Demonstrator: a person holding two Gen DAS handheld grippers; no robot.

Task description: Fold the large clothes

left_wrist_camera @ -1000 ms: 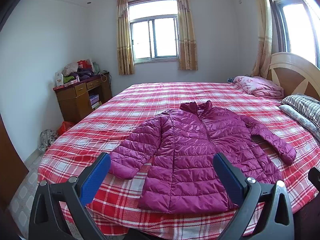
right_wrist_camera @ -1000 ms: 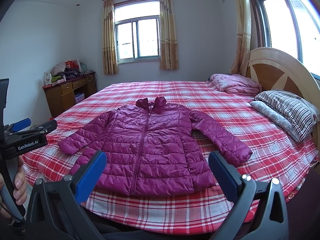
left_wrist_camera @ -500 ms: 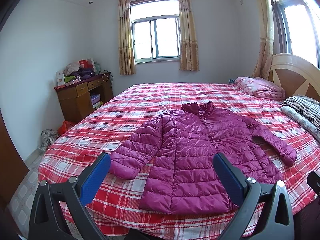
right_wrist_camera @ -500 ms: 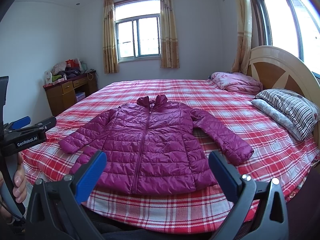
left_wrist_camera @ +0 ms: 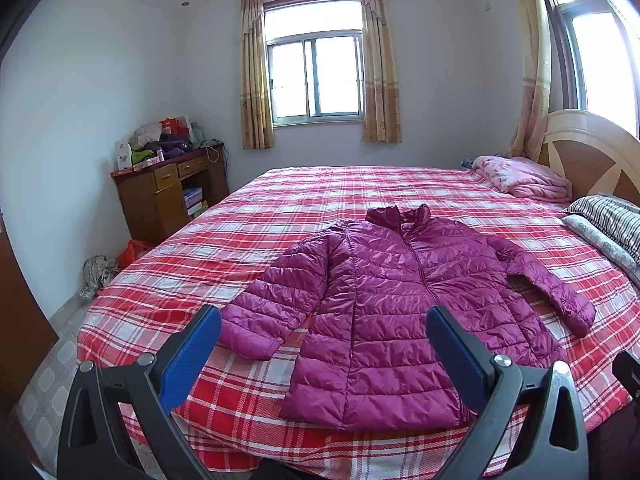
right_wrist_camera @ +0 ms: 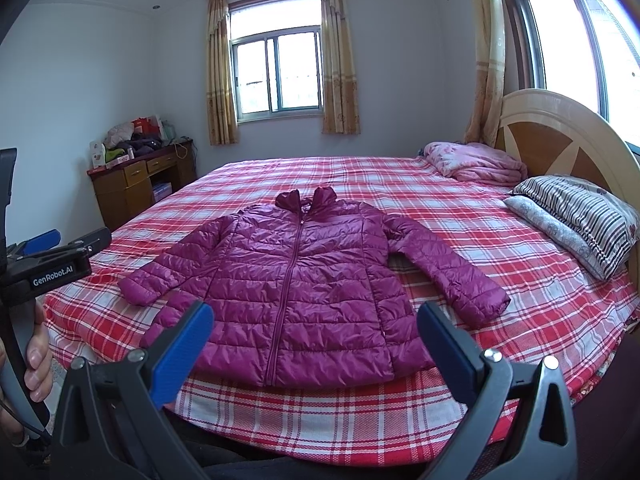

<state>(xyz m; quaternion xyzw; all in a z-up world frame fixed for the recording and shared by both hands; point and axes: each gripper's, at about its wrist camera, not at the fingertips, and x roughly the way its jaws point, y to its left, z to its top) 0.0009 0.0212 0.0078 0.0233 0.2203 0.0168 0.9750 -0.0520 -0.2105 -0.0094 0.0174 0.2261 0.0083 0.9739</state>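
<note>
One wide bed (right_wrist_camera: pixel 500 240) in a red plaid cover is filling the room. Lying flat on it near the front edge is a magenta quilted jacket (right_wrist_camera: pixel 304 280), zipped, front up, both sleeves angling outward. Striped pillows (right_wrist_camera: pixel 580 216) are resting by the headboard. Both tools are hovering before the bed, touching nothing: the left gripper (left_wrist_camera: pixel 322 344) is gaping wide, and the right gripper (right_wrist_camera: pixel 314 338) is likewise spread apart.

home bedrm, bed (right_wrist_camera: pixel 400 184), pillows (right_wrist_camera: pixel 580 216), dresser (right_wrist_camera: pixel 132 188)

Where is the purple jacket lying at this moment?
In both views the jacket lies spread flat on the checked bed, near its front edge, just ahead of both open grippers.
</note>
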